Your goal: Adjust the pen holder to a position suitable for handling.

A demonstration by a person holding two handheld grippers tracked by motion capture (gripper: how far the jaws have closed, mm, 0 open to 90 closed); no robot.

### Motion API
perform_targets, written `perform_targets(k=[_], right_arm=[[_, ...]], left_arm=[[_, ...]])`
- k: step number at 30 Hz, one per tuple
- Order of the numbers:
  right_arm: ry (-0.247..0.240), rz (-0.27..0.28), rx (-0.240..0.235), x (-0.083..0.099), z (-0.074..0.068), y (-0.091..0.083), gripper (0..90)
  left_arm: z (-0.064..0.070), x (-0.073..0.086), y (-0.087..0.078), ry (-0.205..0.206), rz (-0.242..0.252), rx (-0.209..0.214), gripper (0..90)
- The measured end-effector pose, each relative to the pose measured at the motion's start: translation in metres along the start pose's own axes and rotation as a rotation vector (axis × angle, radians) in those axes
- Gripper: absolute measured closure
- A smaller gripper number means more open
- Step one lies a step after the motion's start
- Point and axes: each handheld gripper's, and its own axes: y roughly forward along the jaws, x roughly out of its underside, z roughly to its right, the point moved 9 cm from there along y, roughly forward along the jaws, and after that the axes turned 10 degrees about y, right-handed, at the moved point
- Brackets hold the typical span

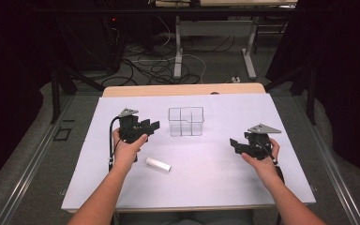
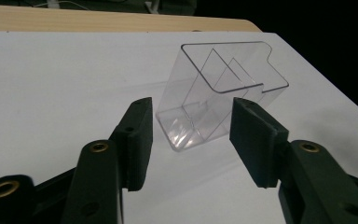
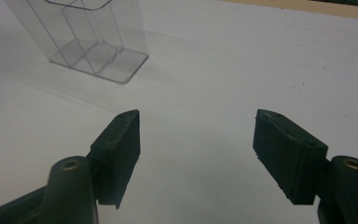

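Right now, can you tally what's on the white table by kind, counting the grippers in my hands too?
Clear plastic divided organizer: 1
White cylinder: 1
Handheld grippers: 2, the left gripper and the right gripper, both with fingers apart and holding nothing
Total: 4

Even overhead light falls on the white bench (image 1: 206, 164), which reads bright with a faint violet cast, while the room around it sinks to near black. Shadows are soft and short. The high view is slightly soft and grainy. In both gripper views the near black jaws are dim and a little blurred; the clear divided container (image 2: 219, 98) catches small glints on its base and edges.
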Motion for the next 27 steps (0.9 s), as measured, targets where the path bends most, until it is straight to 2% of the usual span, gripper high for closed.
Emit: perform_targets(k=[2,6,8,12,13,14,15,19,20,21,25,27], right_arm=[[-0.014,-0.023,-0.022,0.002,-0.005,0.002,31.3],[-0.032,-0.048,-0.047,0.004,-0.015,0.002,31.9],[-0.032,-0.053,-0.053,0.004,-0.019,0.003,32.1],[-0.076,-0.092,-0.080,0.006,-0.031,0.007,34.1],[-0.076,-0.092,-0.080,0.006,-0.031,0.007,34.1],[-0.092,-0.113,-0.092,0.007,-0.037,0.009,34.4],[-0.103,-0.120,-0.097,0.008,-0.039,0.010,34.4],[-0.116,-0.146,-0.119,0.009,-0.049,0.011,34.4],[-0.139,-0.151,-0.134,0.009,-0.055,0.013,34.4],[-0.139,-0.151,-0.134,0.009,-0.055,0.013,34.4],[-0.178,-0.173,-0.163,0.011,-0.072,0.018,34.4],[-0.198,-0.203,-0.171,0.013,-0.080,0.020,34.4]], left_arm=[[0.000,0.006,-0.006,0.009,0.002,-0.004,43.9],[0.001,0.013,-0.011,-0.002,-0.001,0.003,38.7],[0.001,0.017,-0.014,-0.001,-0.004,0.005,38.1],[0.000,0.024,-0.021,0.021,-0.005,0.006,36.3],[0.001,0.025,-0.022,0.034,-0.010,0.011,36.3],[-0.001,0.029,-0.024,0.081,-0.023,-0.017,32.8],[-0.002,0.032,-0.026,0.100,-0.039,-0.032,29.6],[-0.003,0.038,-0.031,0.095,-0.053,-0.029,29.4],[-0.004,0.040,-0.031,0.090,-0.046,-0.039,29.0],[-0.005,0.041,-0.032,0.085,-0.041,-0.044,29.0],[-0.009,0.045,-0.039,0.069,-0.033,-0.055,22.0],[-0.010,0.046,-0.042,0.052,-0.020,-0.059,17.5]])
